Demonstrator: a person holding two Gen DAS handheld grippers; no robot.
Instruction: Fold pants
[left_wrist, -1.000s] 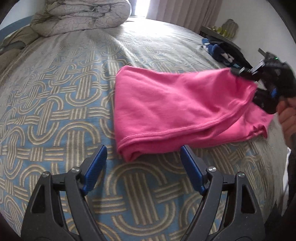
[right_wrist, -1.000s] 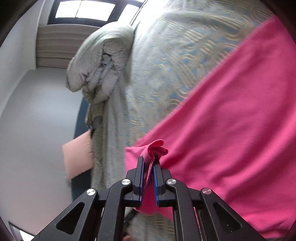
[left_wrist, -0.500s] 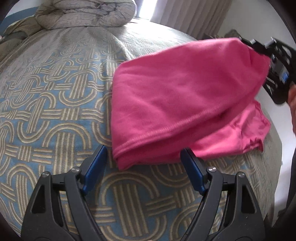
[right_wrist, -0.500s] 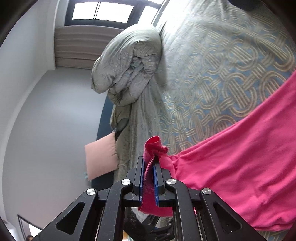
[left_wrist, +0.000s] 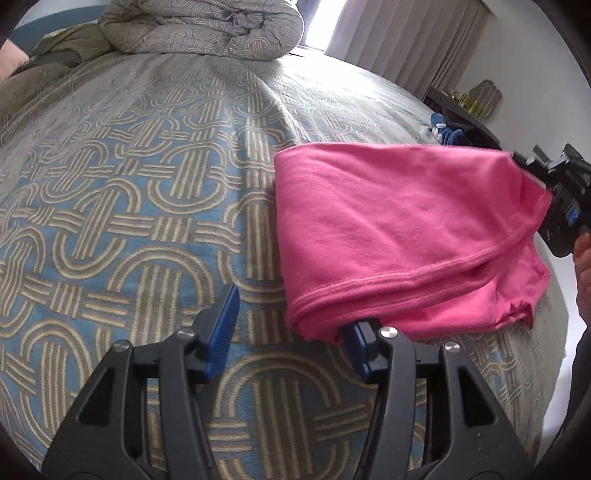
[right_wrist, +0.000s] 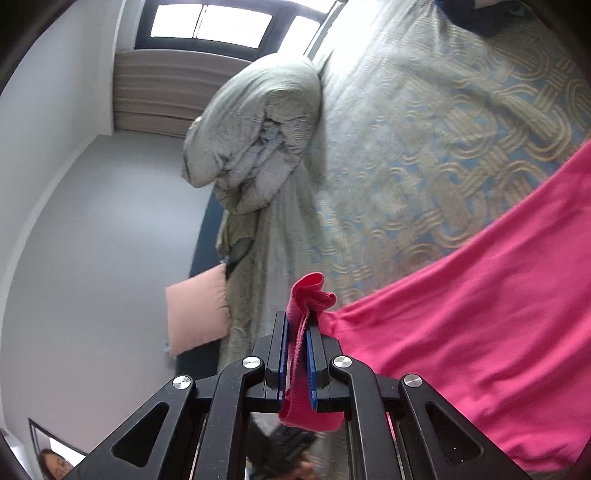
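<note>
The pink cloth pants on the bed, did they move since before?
Yes. The pink cloth pants now lie right of the left hand-held gripper, no longer centred between its fingers. The rolled grey duvet stays put.

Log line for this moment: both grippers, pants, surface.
left gripper: jaws just closing, nothing pinched | right gripper: shut on pants hem, lifted | pink pants: folded over, near corner at left gripper's tip | patterned bedspread: underneath

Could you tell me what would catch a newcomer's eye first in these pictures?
The bright pink pants, partly folded, lie on the right side of a bed covered in a blue and beige patterned bedspread. The right gripper pinches one bunched edge of them and holds it up off the bed, while the left gripper sits at the near folded corner, jaws apart. A rolled-up duvet lies at the far end of the bed.
</note>
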